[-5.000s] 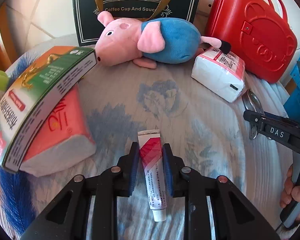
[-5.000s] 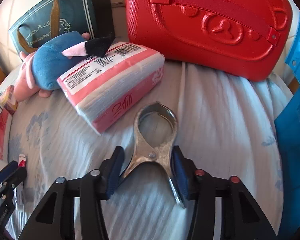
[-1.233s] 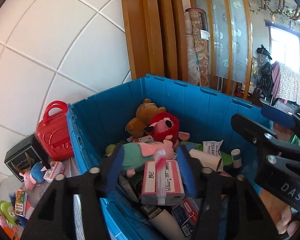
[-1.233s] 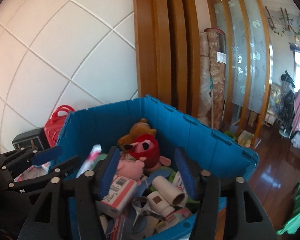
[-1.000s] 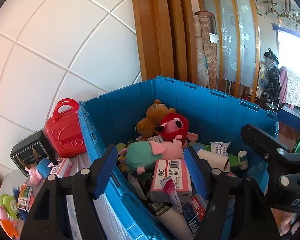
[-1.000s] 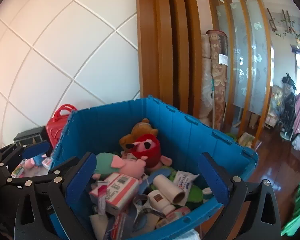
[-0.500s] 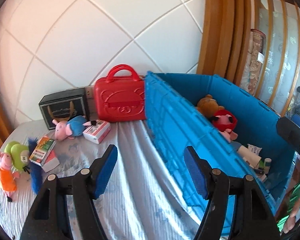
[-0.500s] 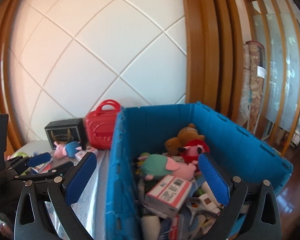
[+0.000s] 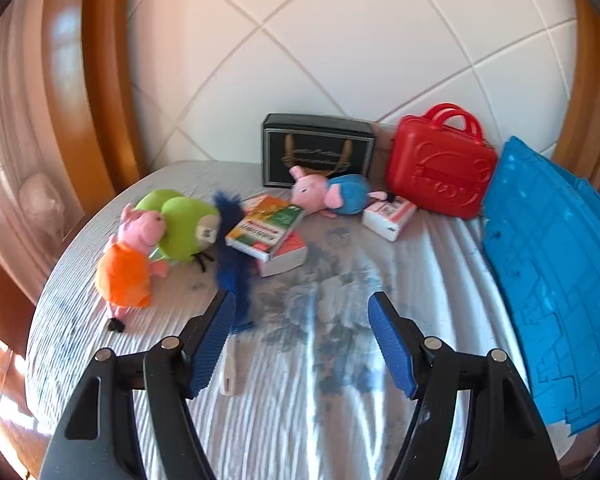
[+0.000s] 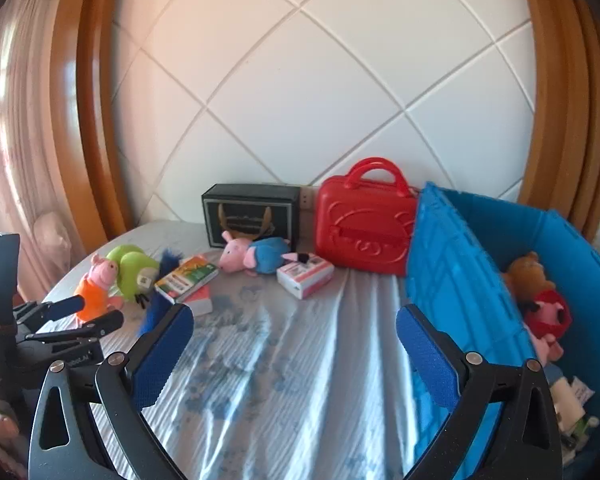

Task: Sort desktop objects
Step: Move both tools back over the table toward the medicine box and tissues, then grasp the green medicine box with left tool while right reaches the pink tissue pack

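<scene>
White quilted wall panel between wooden frames

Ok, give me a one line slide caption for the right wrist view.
Open right gripper over the clothed table, toys and boxes behind, blue bin at right.

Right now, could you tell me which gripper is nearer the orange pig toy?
Left. The left gripper sits just beside the orange pig toy; the right gripper is further toward the blue bin.

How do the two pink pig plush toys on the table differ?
The pig in orange lies at the table's left edge against a green plush; the pig in blue lies on its side farther back, by the black box. Both have pink heads.
</scene>
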